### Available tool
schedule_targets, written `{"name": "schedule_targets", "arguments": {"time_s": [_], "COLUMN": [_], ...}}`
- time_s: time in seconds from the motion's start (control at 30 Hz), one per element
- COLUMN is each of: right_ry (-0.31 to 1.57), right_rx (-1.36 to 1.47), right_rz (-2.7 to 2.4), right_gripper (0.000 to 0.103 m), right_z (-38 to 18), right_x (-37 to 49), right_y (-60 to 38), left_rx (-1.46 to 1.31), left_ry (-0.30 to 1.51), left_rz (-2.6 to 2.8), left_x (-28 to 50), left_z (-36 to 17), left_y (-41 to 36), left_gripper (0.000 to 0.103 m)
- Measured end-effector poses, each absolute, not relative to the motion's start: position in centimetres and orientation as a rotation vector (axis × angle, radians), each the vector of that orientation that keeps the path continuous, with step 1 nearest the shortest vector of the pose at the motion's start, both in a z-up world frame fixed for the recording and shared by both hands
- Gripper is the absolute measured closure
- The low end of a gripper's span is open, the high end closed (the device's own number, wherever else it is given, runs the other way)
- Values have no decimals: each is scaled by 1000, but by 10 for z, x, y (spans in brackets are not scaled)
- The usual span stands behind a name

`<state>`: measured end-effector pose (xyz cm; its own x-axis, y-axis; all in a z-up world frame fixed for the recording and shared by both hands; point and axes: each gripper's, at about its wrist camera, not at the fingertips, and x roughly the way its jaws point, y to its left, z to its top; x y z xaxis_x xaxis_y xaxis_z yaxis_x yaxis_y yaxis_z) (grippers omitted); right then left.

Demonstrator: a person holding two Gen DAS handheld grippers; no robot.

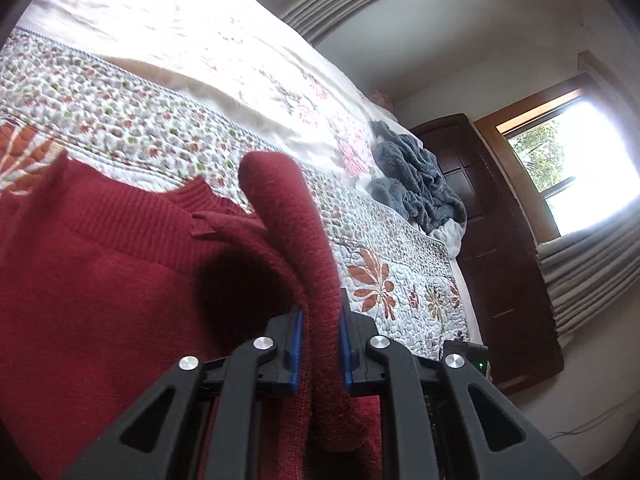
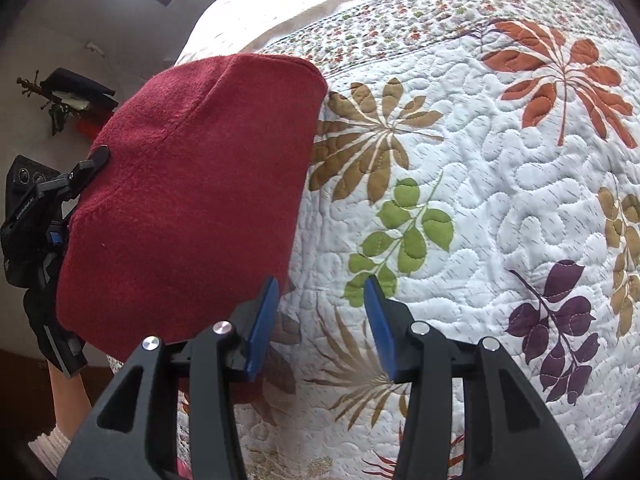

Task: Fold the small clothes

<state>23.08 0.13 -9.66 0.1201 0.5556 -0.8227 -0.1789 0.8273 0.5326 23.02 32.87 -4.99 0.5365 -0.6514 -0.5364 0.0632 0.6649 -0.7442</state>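
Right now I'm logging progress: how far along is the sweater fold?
Partly done: the red sweater already lies doubled over on the quilt. In hand: the left gripper pinches a fold of it. The right gripper is open, holding nothing. Left: finishing the fold and letting go.
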Motion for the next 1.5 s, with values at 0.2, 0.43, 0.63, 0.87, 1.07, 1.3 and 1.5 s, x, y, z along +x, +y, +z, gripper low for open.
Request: {"name": "schedule_targets", "arguments": {"time_s": [0.2, 0.43, 0.63, 0.87, 1.07, 1.3, 1.5], "right_ry": [1352, 1365, 1372, 1392, 1420, 1419, 1445], "right_rx": [317, 286, 260, 191, 172, 245, 278], "right_rz": [618, 687, 726, 721, 704, 754, 766], "right_gripper": [57, 57, 55, 54, 54, 43, 38], "right_z": [-92, -90, -87, -97, -109, -101, -107], "right_x": [230, 223, 214, 212, 213, 201, 189], "right_y": [37, 78, 102, 124, 134, 128, 128], "left_rx": [-728, -772, -788, -824, -743, -612, -507], "left_ry": [909, 872, 889, 959, 983, 941, 995], "left_rz": [-381, -311, -229, -164, -141, -133, -207], "left_x": [221, 198, 189, 188, 186, 144, 110], "left_z": [-50, -56, -81, -131, -125, -74, -68], "left_y": [388, 450, 495, 507, 501, 490, 451], "left_gripper": [89, 89, 89, 88, 84, 70, 58]}}
